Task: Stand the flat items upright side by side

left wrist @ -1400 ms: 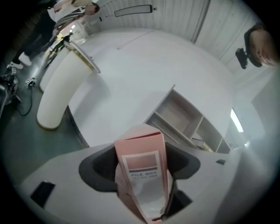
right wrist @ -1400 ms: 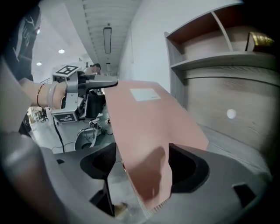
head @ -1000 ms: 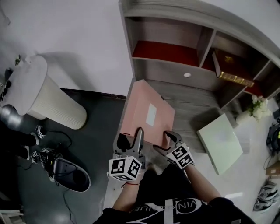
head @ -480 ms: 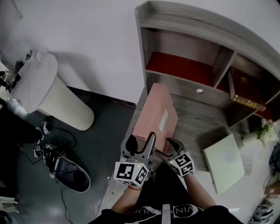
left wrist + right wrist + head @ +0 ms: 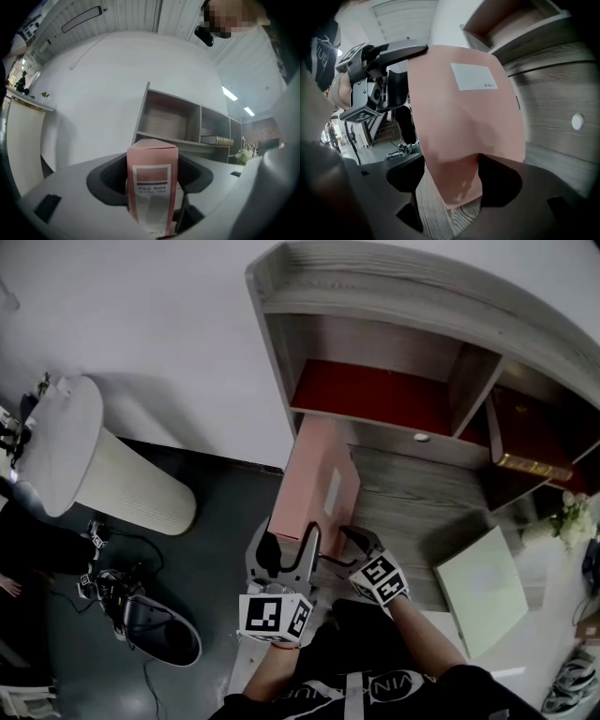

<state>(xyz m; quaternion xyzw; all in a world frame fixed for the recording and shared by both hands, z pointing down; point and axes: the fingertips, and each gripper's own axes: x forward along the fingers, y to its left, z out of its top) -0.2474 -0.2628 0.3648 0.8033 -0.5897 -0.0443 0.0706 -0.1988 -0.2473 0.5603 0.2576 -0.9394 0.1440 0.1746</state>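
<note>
A pink file box (image 5: pixel 314 479) stands tilted on its long edge at the left end of the grey desk (image 5: pixel 412 502), with its white label facing right. My left gripper (image 5: pixel 289 545) is shut on the box's near spine, which reads "FILE BOX" (image 5: pixel 152 183) in the left gripper view. My right gripper (image 5: pixel 345 554) is shut on the near lower corner of the same box (image 5: pixel 464 108). A pale green file box (image 5: pixel 483 587) lies flat at the desk's right.
A grey shelf unit (image 5: pixel 375 390) with red-lined compartments stands at the back of the desk; a gilt-edged book (image 5: pixel 525 460) lies in its right bay. White flowers (image 5: pixel 562 512) are at the far right. A white fluted pedestal (image 5: pixel 94 465) stands on the dark floor to the left.
The pink box has turned from lying nearly flat to standing on its edge, so its face looks narrower. Both grippers stayed on its near end.
</note>
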